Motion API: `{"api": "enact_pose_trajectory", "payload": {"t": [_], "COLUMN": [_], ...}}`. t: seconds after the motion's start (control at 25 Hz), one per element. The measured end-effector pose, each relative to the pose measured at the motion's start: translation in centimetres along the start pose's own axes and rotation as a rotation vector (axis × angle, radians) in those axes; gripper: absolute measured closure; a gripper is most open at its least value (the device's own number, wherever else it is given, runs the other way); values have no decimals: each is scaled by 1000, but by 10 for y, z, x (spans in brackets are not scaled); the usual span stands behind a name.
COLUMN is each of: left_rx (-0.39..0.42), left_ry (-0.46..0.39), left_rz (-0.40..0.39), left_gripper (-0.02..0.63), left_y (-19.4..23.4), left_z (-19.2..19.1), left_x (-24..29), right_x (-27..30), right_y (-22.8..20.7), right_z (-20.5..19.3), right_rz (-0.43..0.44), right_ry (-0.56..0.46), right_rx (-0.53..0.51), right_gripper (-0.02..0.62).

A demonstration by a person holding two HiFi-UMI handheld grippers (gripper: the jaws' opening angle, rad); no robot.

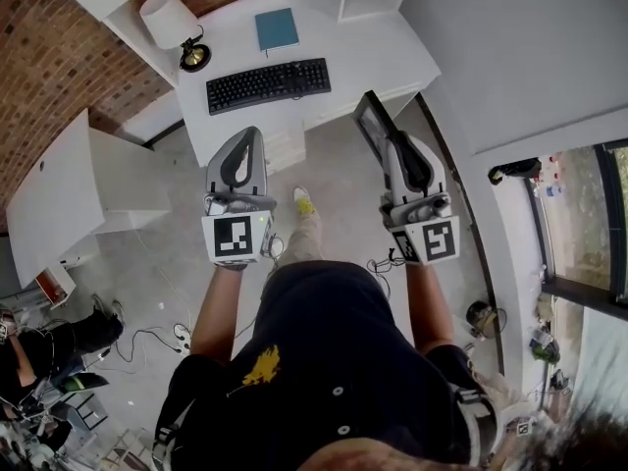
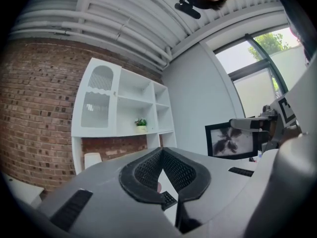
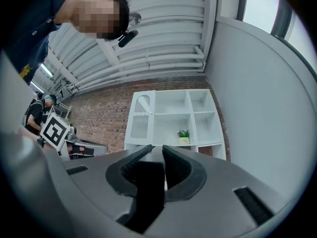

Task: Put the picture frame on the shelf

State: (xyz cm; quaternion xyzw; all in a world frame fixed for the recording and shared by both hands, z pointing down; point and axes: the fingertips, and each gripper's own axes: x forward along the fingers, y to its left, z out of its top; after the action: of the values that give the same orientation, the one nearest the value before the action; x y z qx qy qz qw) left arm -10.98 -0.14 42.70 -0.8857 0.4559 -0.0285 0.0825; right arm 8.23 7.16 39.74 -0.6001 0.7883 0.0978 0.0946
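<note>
Head view, bottom centre: the person's dark-shirted torso, both forearms reaching up-frame. Left gripper is left of centre. In the left gripper view its jaws meet at the tips with nothing between them, so it is closed and empty. Right gripper is right of centre, clamped on the picture frame, which sticks out past the jaw tips toward the desk edge. In the right gripper view the frame is a dark slab seen edge-on, pinched between the jaws, lower centre. In the left gripper view the frame sits mid-right: black border, dark leaf-like print, held up in the air and not on the shelf.

Grey floor lies beyond the grippers. Above that is a white desk with a black keyboard, a blue book behind it and a white lamp at upper left. Brick wall fills the upper left. The white shelf stands against the brick, centre of the right gripper view, with a small potted plant in one lower compartment.
</note>
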Motion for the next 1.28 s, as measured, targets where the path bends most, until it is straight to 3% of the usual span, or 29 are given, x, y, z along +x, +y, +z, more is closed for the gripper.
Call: {"api": "enact_pose_trajectory", "payload": {"t": [0.32, 0.64, 0.84, 1.28], "left_rx": [-8, 4, -3, -64], "left_ry": [-20, 4, 11, -21], "left_rz": [7, 8, 13, 13], "left_gripper": [589, 589, 589, 589], "left_y": [28, 66, 91, 129], "left_z": [7, 0, -1, -3], "left_x": [63, 127, 163, 231], "right_x": [69, 145, 182, 248], "right_y": [-22, -43, -51, -78], "right_z": [-3, -11, -25, -38], "right_rz": [46, 80, 88, 72], "right_ry": [4, -24, 23, 45], "right_rx": [-36, 20, -39, -35], "right_gripper": [526, 526, 526, 526]}}
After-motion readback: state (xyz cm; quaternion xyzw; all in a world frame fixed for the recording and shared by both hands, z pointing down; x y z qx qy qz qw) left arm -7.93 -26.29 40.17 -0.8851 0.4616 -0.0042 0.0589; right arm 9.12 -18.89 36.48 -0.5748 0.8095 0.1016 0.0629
